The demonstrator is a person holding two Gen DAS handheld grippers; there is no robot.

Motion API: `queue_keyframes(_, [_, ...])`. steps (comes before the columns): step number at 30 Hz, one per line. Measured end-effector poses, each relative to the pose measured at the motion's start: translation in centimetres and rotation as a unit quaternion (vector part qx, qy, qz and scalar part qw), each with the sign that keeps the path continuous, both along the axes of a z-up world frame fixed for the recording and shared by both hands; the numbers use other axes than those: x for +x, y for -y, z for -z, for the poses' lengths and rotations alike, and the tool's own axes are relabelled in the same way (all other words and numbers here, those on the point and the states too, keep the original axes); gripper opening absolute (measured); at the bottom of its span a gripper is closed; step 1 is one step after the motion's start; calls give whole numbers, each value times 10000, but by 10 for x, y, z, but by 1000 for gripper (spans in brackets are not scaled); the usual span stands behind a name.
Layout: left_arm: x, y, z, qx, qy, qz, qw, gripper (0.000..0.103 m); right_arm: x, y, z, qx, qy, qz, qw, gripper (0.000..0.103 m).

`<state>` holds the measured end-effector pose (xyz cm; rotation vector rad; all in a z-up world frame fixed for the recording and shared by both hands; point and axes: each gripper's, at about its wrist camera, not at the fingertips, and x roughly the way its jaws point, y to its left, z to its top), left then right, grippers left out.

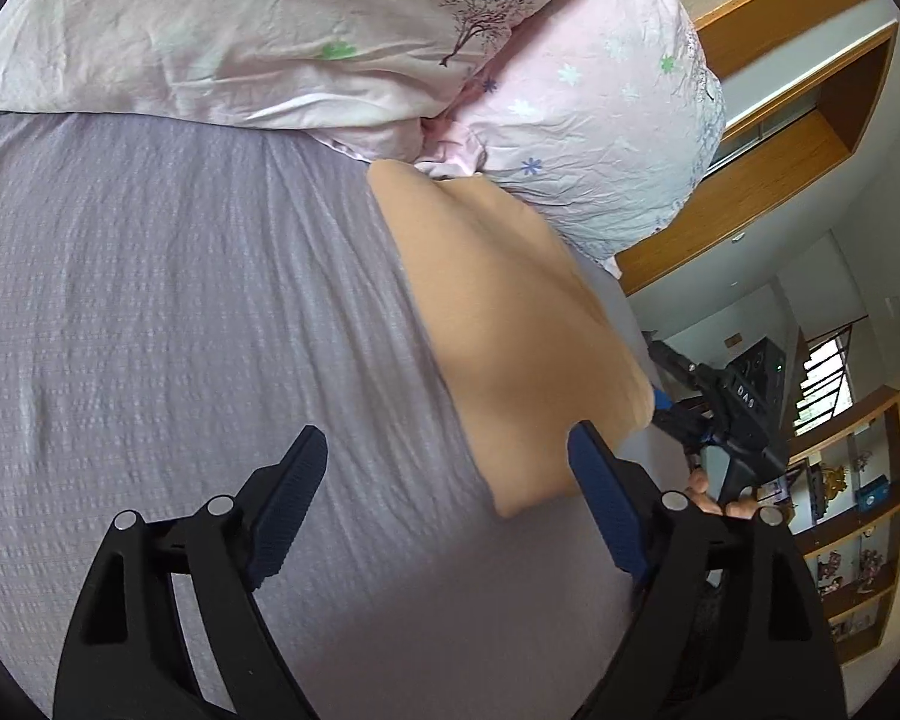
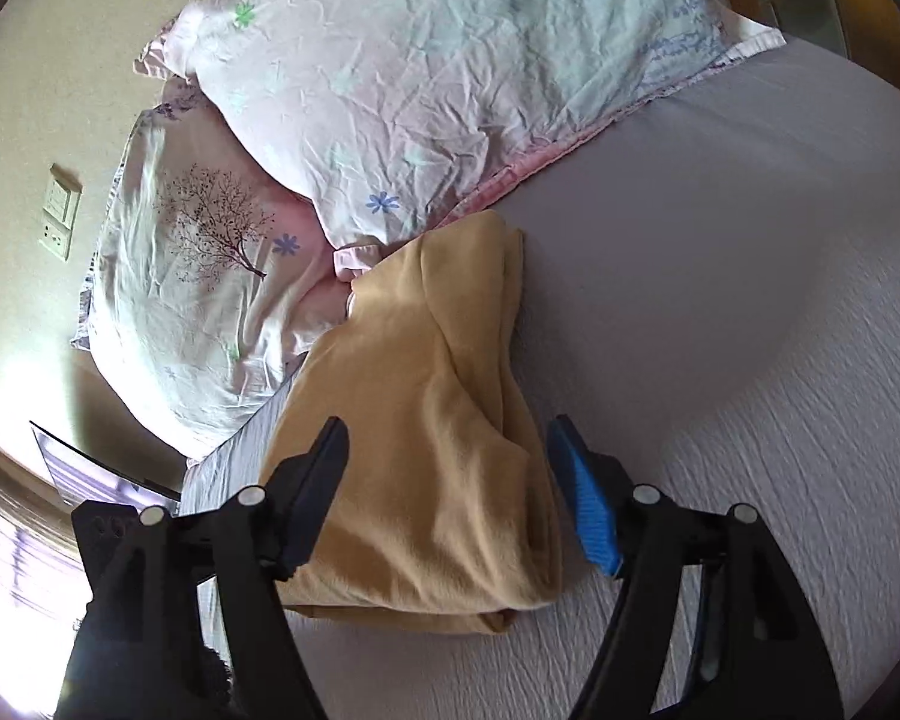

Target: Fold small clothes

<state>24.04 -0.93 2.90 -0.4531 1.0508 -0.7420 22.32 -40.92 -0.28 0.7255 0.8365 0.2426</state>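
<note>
A tan garment (image 1: 510, 330) lies folded on the grey bedsheet (image 1: 180, 300), its far end touching the pillows. My left gripper (image 1: 444, 450) is open and empty, hovering over the sheet just left of the garment's near corner. In the right wrist view the same tan garment (image 2: 426, 450) lies in a thick folded bundle. My right gripper (image 2: 450, 444) is open and empty, with its jaws spread over the garment's near half. The right gripper also shows in the left wrist view (image 1: 720, 414), beyond the garment's right edge.
Two pink floral pillows (image 2: 426, 78) (image 2: 198, 276) lie at the head of the bed, against the garment. A wooden headboard (image 1: 780, 138) and a shelf unit (image 1: 858, 540) stand to the right. A wall with a switch plate (image 2: 60, 219) is on the left.
</note>
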Motion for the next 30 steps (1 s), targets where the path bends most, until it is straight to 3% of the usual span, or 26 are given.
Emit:
queue_keyframes(2, [-4,13,-9,-70,139,112,9998,84,-14,6,-8,-214,41,386,9990,57])
queue_keyframes(3, [-7,18,-14,-68,266,165,9995,84,-27,3,-20,-360,346,400,9980,58])
queue_keyframes(4, [-11,21,-18,-44,399,203,9990,84,-38,-1,-28,-121,651,121,9977,58])
queue_keyframes(6, [-16,22,-24,36,578,196,9981,84,-54,-18,-31,983,943,-853,9870,67])
queue_keyframes(8, [-16,19,-24,38,575,131,9983,85,-67,-49,-24,1385,816,-1511,9754,70])
queue_keyframes(10, [-15,12,-21,-19,501,54,9987,85,-68,-86,-12,1208,449,-1781,9755,69])
queue_keyframes(13, [-18,2,-18,-10,411,-40,9991,85,-54,-110,7,1384,96,-1662,9763,69])
queue_keyframes(16, [-24,-12,-16,18,399,-115,9991,85,-35,-112,26,1772,-286,-1135,9772,69])
queue_keyframes(17, [-26,-18,-15,14,404,-173,9990,85,-34,-110,30,1865,-308,-886,9780,64])
queue_keyframes(18, [-27,-25,-15,-6,394,-230,9990,85,-32,-107,29,1894,-200,-684,9793,46])
queue_keyframes(20, [-27,-36,-13,-61,349,-360,9987,85,-31,-106,18,1748,315,-411,9832,18])
queue_keyframes(23, [-26,-48,-9,-172,252,-454,9985,85,-26,-130,2,1445,761,-830,9831,14])
queue_keyframes(26, [-27,-50,-7,-187,227,-460,9985,85,-27,-164,17,1169,343,-1468,9816,13])
queue_keyframes(29, [-29,-49,-5,-170,205,-417,9988,85,-34,-175,45,1044,-392,-1898,9755,19])
queue_keyframes(30, [-29,-48,-5,-135,209,-394,9989,85,-41,-172,48,1102,-502,-2049,9713,30])
